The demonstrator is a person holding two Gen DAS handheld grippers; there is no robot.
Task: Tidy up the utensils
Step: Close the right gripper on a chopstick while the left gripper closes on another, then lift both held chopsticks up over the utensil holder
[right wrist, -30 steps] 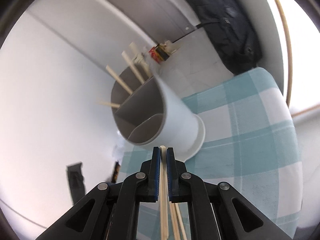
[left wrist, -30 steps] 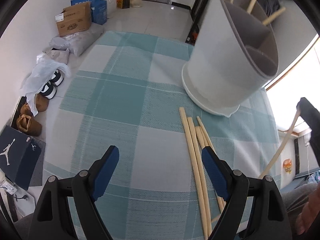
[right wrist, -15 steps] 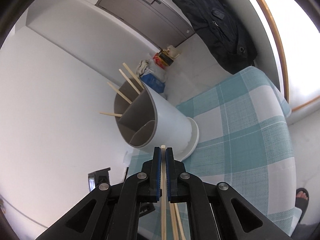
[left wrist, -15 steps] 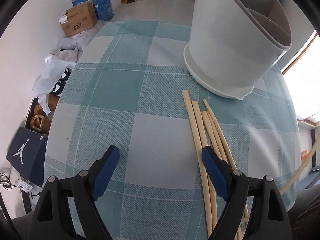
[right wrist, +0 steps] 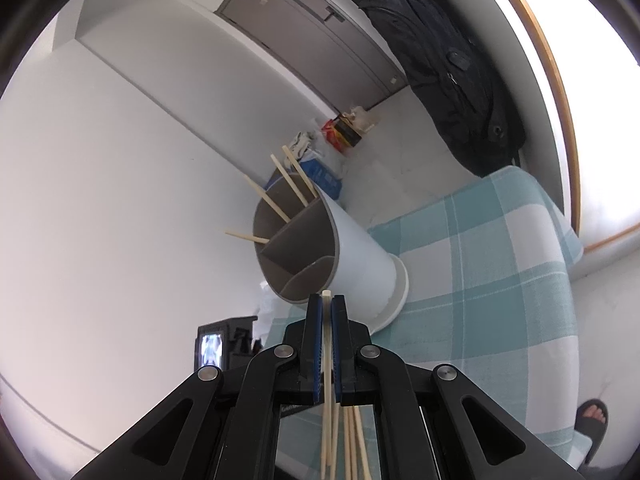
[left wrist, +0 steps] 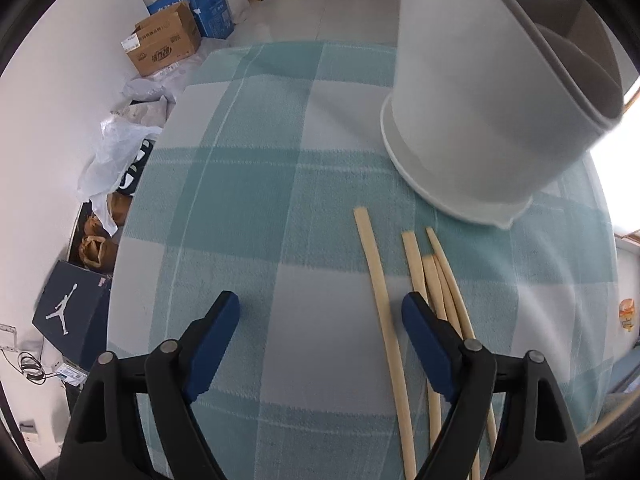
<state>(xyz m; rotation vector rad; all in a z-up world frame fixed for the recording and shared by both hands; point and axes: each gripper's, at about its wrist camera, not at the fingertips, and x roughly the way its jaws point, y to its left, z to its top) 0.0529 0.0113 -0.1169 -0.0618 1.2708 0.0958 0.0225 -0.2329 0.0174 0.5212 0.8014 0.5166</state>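
Several pale wooden chopsticks (left wrist: pixel 436 280) lie side by side on the teal checked tablecloth (left wrist: pixel 256 168). My left gripper (left wrist: pixel 322 314) points down at them, its jaws closing. One chopstick (left wrist: pixel 380 300) lies between the blue pads (left wrist: pixel 416 320) close to the right one; the pads do not press on it. The white divided utensil holder (left wrist: pixel 472 120) stands just behind. In the right wrist view my right gripper (right wrist: pixel 327 308) is shut on a single chopstick (right wrist: pixel 327 294), held in front of the holder (right wrist: pixel 352 256). The holder's far compartment has several chopsticks (right wrist: pixel 280 196) in it.
Left of the table, the floor holds cardboard boxes (left wrist: pixel 164 44), plastic bags (left wrist: pixel 116 148), shoes and a dark shoebox (left wrist: pixel 68 316). A black jacket (right wrist: pixel 452 64) hangs on the wall. A sandalled foot (right wrist: pixel 592 420) shows beside the table, and a small dark screen (right wrist: pixel 212 348) sits past its far edge.
The left gripper has tilted further down and come closer to the loose chopsticks, its jaws a little narrower. The right gripper, still shut on its chopstick, has drawn back from the holder.
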